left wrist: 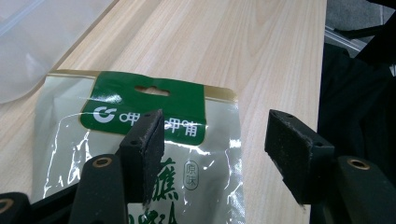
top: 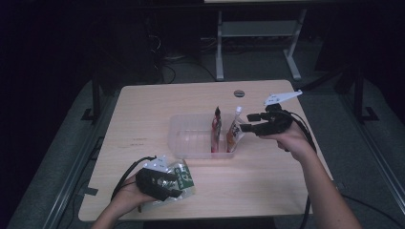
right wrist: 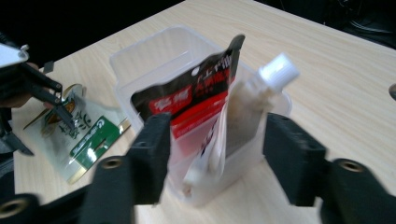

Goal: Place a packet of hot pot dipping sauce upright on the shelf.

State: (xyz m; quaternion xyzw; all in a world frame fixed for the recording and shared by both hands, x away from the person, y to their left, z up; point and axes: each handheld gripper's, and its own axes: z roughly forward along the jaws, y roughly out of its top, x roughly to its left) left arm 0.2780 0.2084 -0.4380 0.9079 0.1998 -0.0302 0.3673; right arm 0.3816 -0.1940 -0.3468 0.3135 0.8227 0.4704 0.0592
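The green-and-white snack pouch (top: 179, 179) lies flat on the table (top: 143, 119) near its front edge, short of the clear plastic bin (top: 184, 138) that sits at the table's middle. I hold my left hand-held gripper (top: 173, 190) over the pouch; in the left gripper view its jaws stand spread, one above the printed face of the pouch (left wrist: 154, 140) and the other over bare wood beside the pouch's edge, with nothing pinched between them. Two items already stand upright at the bin's right end: a red-and-black pouch (top: 216, 131) and a spouted pouch with a white cap (top: 234, 131), the pair just beside each other. My right hand-held gripper (top: 248, 121) sits just beside the spouted pouch, and in the right gripper view its jaws are spread on either side of both standing pouches, gripping neither. I judge the packing roughly two-thirds complete: two items are binned, and the green pouch remains to be grasped, lifted and placed in the open left portion of the bin.
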